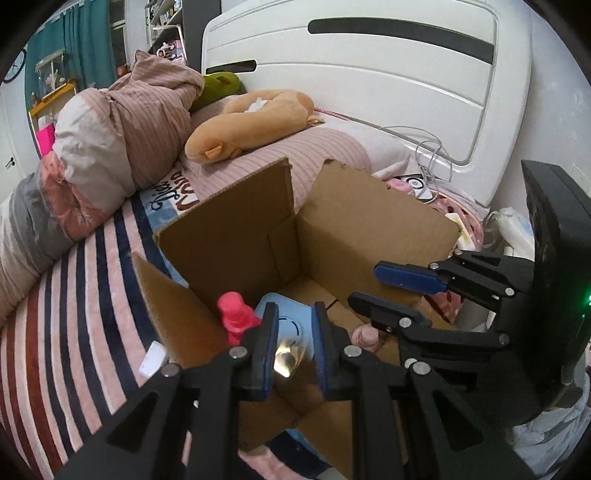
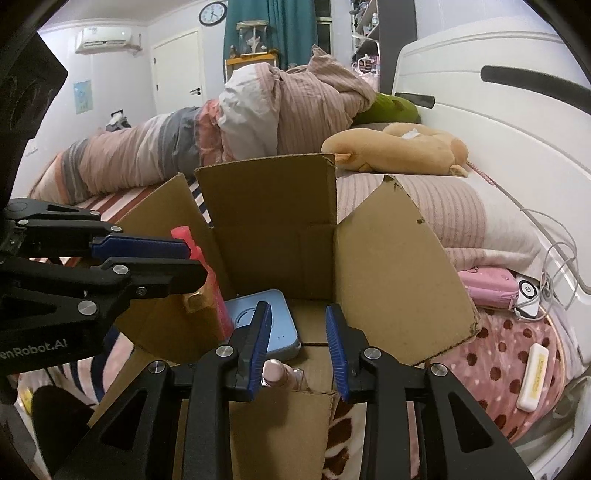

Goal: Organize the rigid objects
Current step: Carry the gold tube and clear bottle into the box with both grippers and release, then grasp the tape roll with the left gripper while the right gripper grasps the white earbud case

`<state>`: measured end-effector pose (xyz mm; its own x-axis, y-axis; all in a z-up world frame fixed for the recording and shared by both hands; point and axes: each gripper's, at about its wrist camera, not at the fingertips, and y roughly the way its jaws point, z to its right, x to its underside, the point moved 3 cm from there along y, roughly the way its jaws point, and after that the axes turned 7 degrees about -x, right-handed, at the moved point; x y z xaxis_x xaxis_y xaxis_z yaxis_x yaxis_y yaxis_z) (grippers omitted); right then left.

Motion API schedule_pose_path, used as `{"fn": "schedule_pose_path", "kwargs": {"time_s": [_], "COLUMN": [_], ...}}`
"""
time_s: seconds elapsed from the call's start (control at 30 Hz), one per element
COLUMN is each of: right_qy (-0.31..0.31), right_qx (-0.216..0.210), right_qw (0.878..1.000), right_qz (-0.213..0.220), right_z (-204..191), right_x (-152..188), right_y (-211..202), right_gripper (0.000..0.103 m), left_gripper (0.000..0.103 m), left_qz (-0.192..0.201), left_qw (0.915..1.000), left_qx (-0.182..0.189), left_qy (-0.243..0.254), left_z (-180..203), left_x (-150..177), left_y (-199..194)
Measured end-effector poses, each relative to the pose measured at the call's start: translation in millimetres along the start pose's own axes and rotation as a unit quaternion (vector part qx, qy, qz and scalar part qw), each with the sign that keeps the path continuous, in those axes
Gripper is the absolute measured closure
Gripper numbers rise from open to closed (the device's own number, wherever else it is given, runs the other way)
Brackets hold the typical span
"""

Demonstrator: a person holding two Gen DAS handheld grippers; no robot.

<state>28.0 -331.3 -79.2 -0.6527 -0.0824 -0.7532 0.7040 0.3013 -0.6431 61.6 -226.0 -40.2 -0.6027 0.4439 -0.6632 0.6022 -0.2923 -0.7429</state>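
Bedroom interior, listed by size.

Bed: white moulded headboard [image 1: 369, 74]; pink, white and navy striped bedspread [image 1: 74, 314]; a bunched pink-and-grey striped duvet [image 2: 258, 110] heaped along the far side.

Walls: teal curtain [image 2: 291, 26], white door [image 2: 177, 70], wall air conditioner [image 2: 105, 38], round black-rimmed clock [image 2: 213, 13].

Tan plush toy [image 1: 251, 122] lying by the pillows, a green cushion [image 1: 219, 83] behind it.

Open brown cardboard box [image 1: 229, 236] standing on the bedspread, flaps up. Inside: a pale blue rounded square case [image 2: 280, 332] flat on the floor, a red plastic bottle [image 1: 234, 314] upright against the left wall, a pale pink capped bottle [image 2: 275, 373] near the front wall.

Left gripper [image 1: 293, 347], black with blue pads: clamped on a small shiny gold object [image 1: 286, 360], over the box.

Right gripper [image 2: 299, 350]: jaws nearly closed, nothing pressed between them, above the pink bottle.

Beside the box: pink pouch [image 2: 487, 284], white cable [image 1: 432, 155], cream rectangular bar [image 2: 533, 376] on dotted pink fabric.
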Motion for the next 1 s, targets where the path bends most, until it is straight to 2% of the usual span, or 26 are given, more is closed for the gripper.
{"fn": "schedule_pose_path", "kwargs": {"time_s": [0.2,0.27,0.33,0.47,0.53,0.67,0.73,0.87,1.0], "right_qy": [-0.001,0.000,-0.001,-0.002,-0.013,-0.052,-0.075,-0.098,-0.128], "right_qx": [-0.004,-0.001,0.000,-0.019,-0.036,-0.075,-0.095,-0.150,-0.150], "right_qw": [1.000,1.000,1.000,0.999,0.998,0.994,0.991,0.984,0.980], "right_qz": [-0.002,-0.002,0.005,0.031,0.044,0.058,0.056,0.021,-0.019], "right_z": [-2.4,-4.3,-7.4,-20.5,-36.6,-78.6,-106.2,-156.3,-201.2], "right_x": [0.8,0.6,-2.0,-12.4,-19.5,-31.3,-35.1,-32.7,-19.9], "right_y": [-2.4,-4.1,-8.3,-24.4,-34.2,-45.5,-44.9,-23.5,14.3], "right_gripper": [0.072,0.071,0.071,0.071,0.071,0.071,0.071,0.068,0.068], "left_gripper": [0.086,0.080,0.068,0.058,0.052,0.049,0.043,0.039,0.039], "left_qz": [0.012,0.026,0.038,0.060,0.069,0.076,0.075,0.054,0.030], "left_qw": [0.9997,0.9990,0.9984,0.9964,0.9946,0.9894,0.9871,0.9852,0.9838], "left_qx": [0.014,0.020,0.014,-0.007,-0.027,-0.068,-0.081,-0.101,-0.099], "left_qy": [-0.018,-0.030,-0.040,-0.059,-0.073,-0.103,-0.116,-0.128,-0.146], "left_z": [-8.6,-16.9,-26.3,-53.1,-72.9,-116.6,-136.5,-173.3,-202.4], "left_x": [1.4,3.0,5.2,12.2,18.4,38.5,51.2,84.3,123.2], "left_y": [-9.7,-21.3,-32.2,-56.8,-66.8,-76.4,-75.9,-58.6,-27.7]}}
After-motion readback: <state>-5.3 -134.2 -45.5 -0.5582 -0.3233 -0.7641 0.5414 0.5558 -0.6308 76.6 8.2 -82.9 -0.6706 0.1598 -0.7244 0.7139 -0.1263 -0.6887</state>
